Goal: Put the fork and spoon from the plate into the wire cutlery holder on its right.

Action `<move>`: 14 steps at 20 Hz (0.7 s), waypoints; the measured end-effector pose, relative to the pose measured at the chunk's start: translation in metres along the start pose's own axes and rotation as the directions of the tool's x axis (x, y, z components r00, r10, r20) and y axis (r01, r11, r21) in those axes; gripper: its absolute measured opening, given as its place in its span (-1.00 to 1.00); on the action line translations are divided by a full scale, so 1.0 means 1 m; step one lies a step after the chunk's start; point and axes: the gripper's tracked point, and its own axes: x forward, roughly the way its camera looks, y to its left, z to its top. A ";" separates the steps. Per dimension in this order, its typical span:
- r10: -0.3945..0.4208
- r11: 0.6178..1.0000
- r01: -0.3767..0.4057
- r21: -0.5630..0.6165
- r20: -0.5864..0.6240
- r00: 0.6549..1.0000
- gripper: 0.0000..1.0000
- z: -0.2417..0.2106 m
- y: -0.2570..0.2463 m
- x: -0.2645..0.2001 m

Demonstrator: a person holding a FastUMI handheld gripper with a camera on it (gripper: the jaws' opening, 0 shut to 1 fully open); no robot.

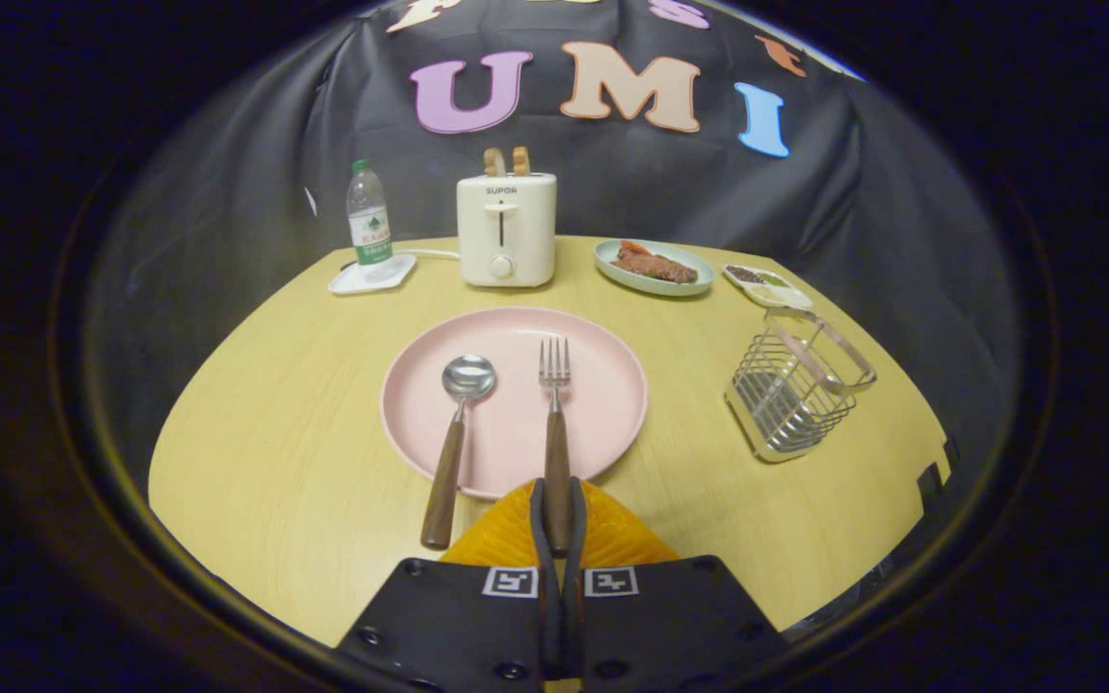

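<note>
Gripper fingers are pinched tight on the fork handle's near end, tines on the pink plate. Spoon lies just left. Wire holder sits far right; such an end-grip could let the fork swing or slip.

Yellow wooden desk carries pink plate, wire cutlery holder, toaster, food dish, small tray, white coaster.
</note>
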 end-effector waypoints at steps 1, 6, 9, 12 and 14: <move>-0.006 1.000 0.006 0.002 0.004 1.000 -0.93 0.004 -0.002 -0.004; -0.037 0.999 0.037 -0.009 -0.016 0.999 -0.94 0.024 -0.018 -0.018; -0.048 0.999 0.048 0.012 -0.033 0.998 -0.93 0.040 -0.027 -0.031; -0.085 0.995 0.088 0.038 -0.078 0.993 -0.93 0.056 -0.048 -0.046; -0.133 0.988 0.141 0.060 -0.124 0.983 -0.93 0.063 -0.066 -0.059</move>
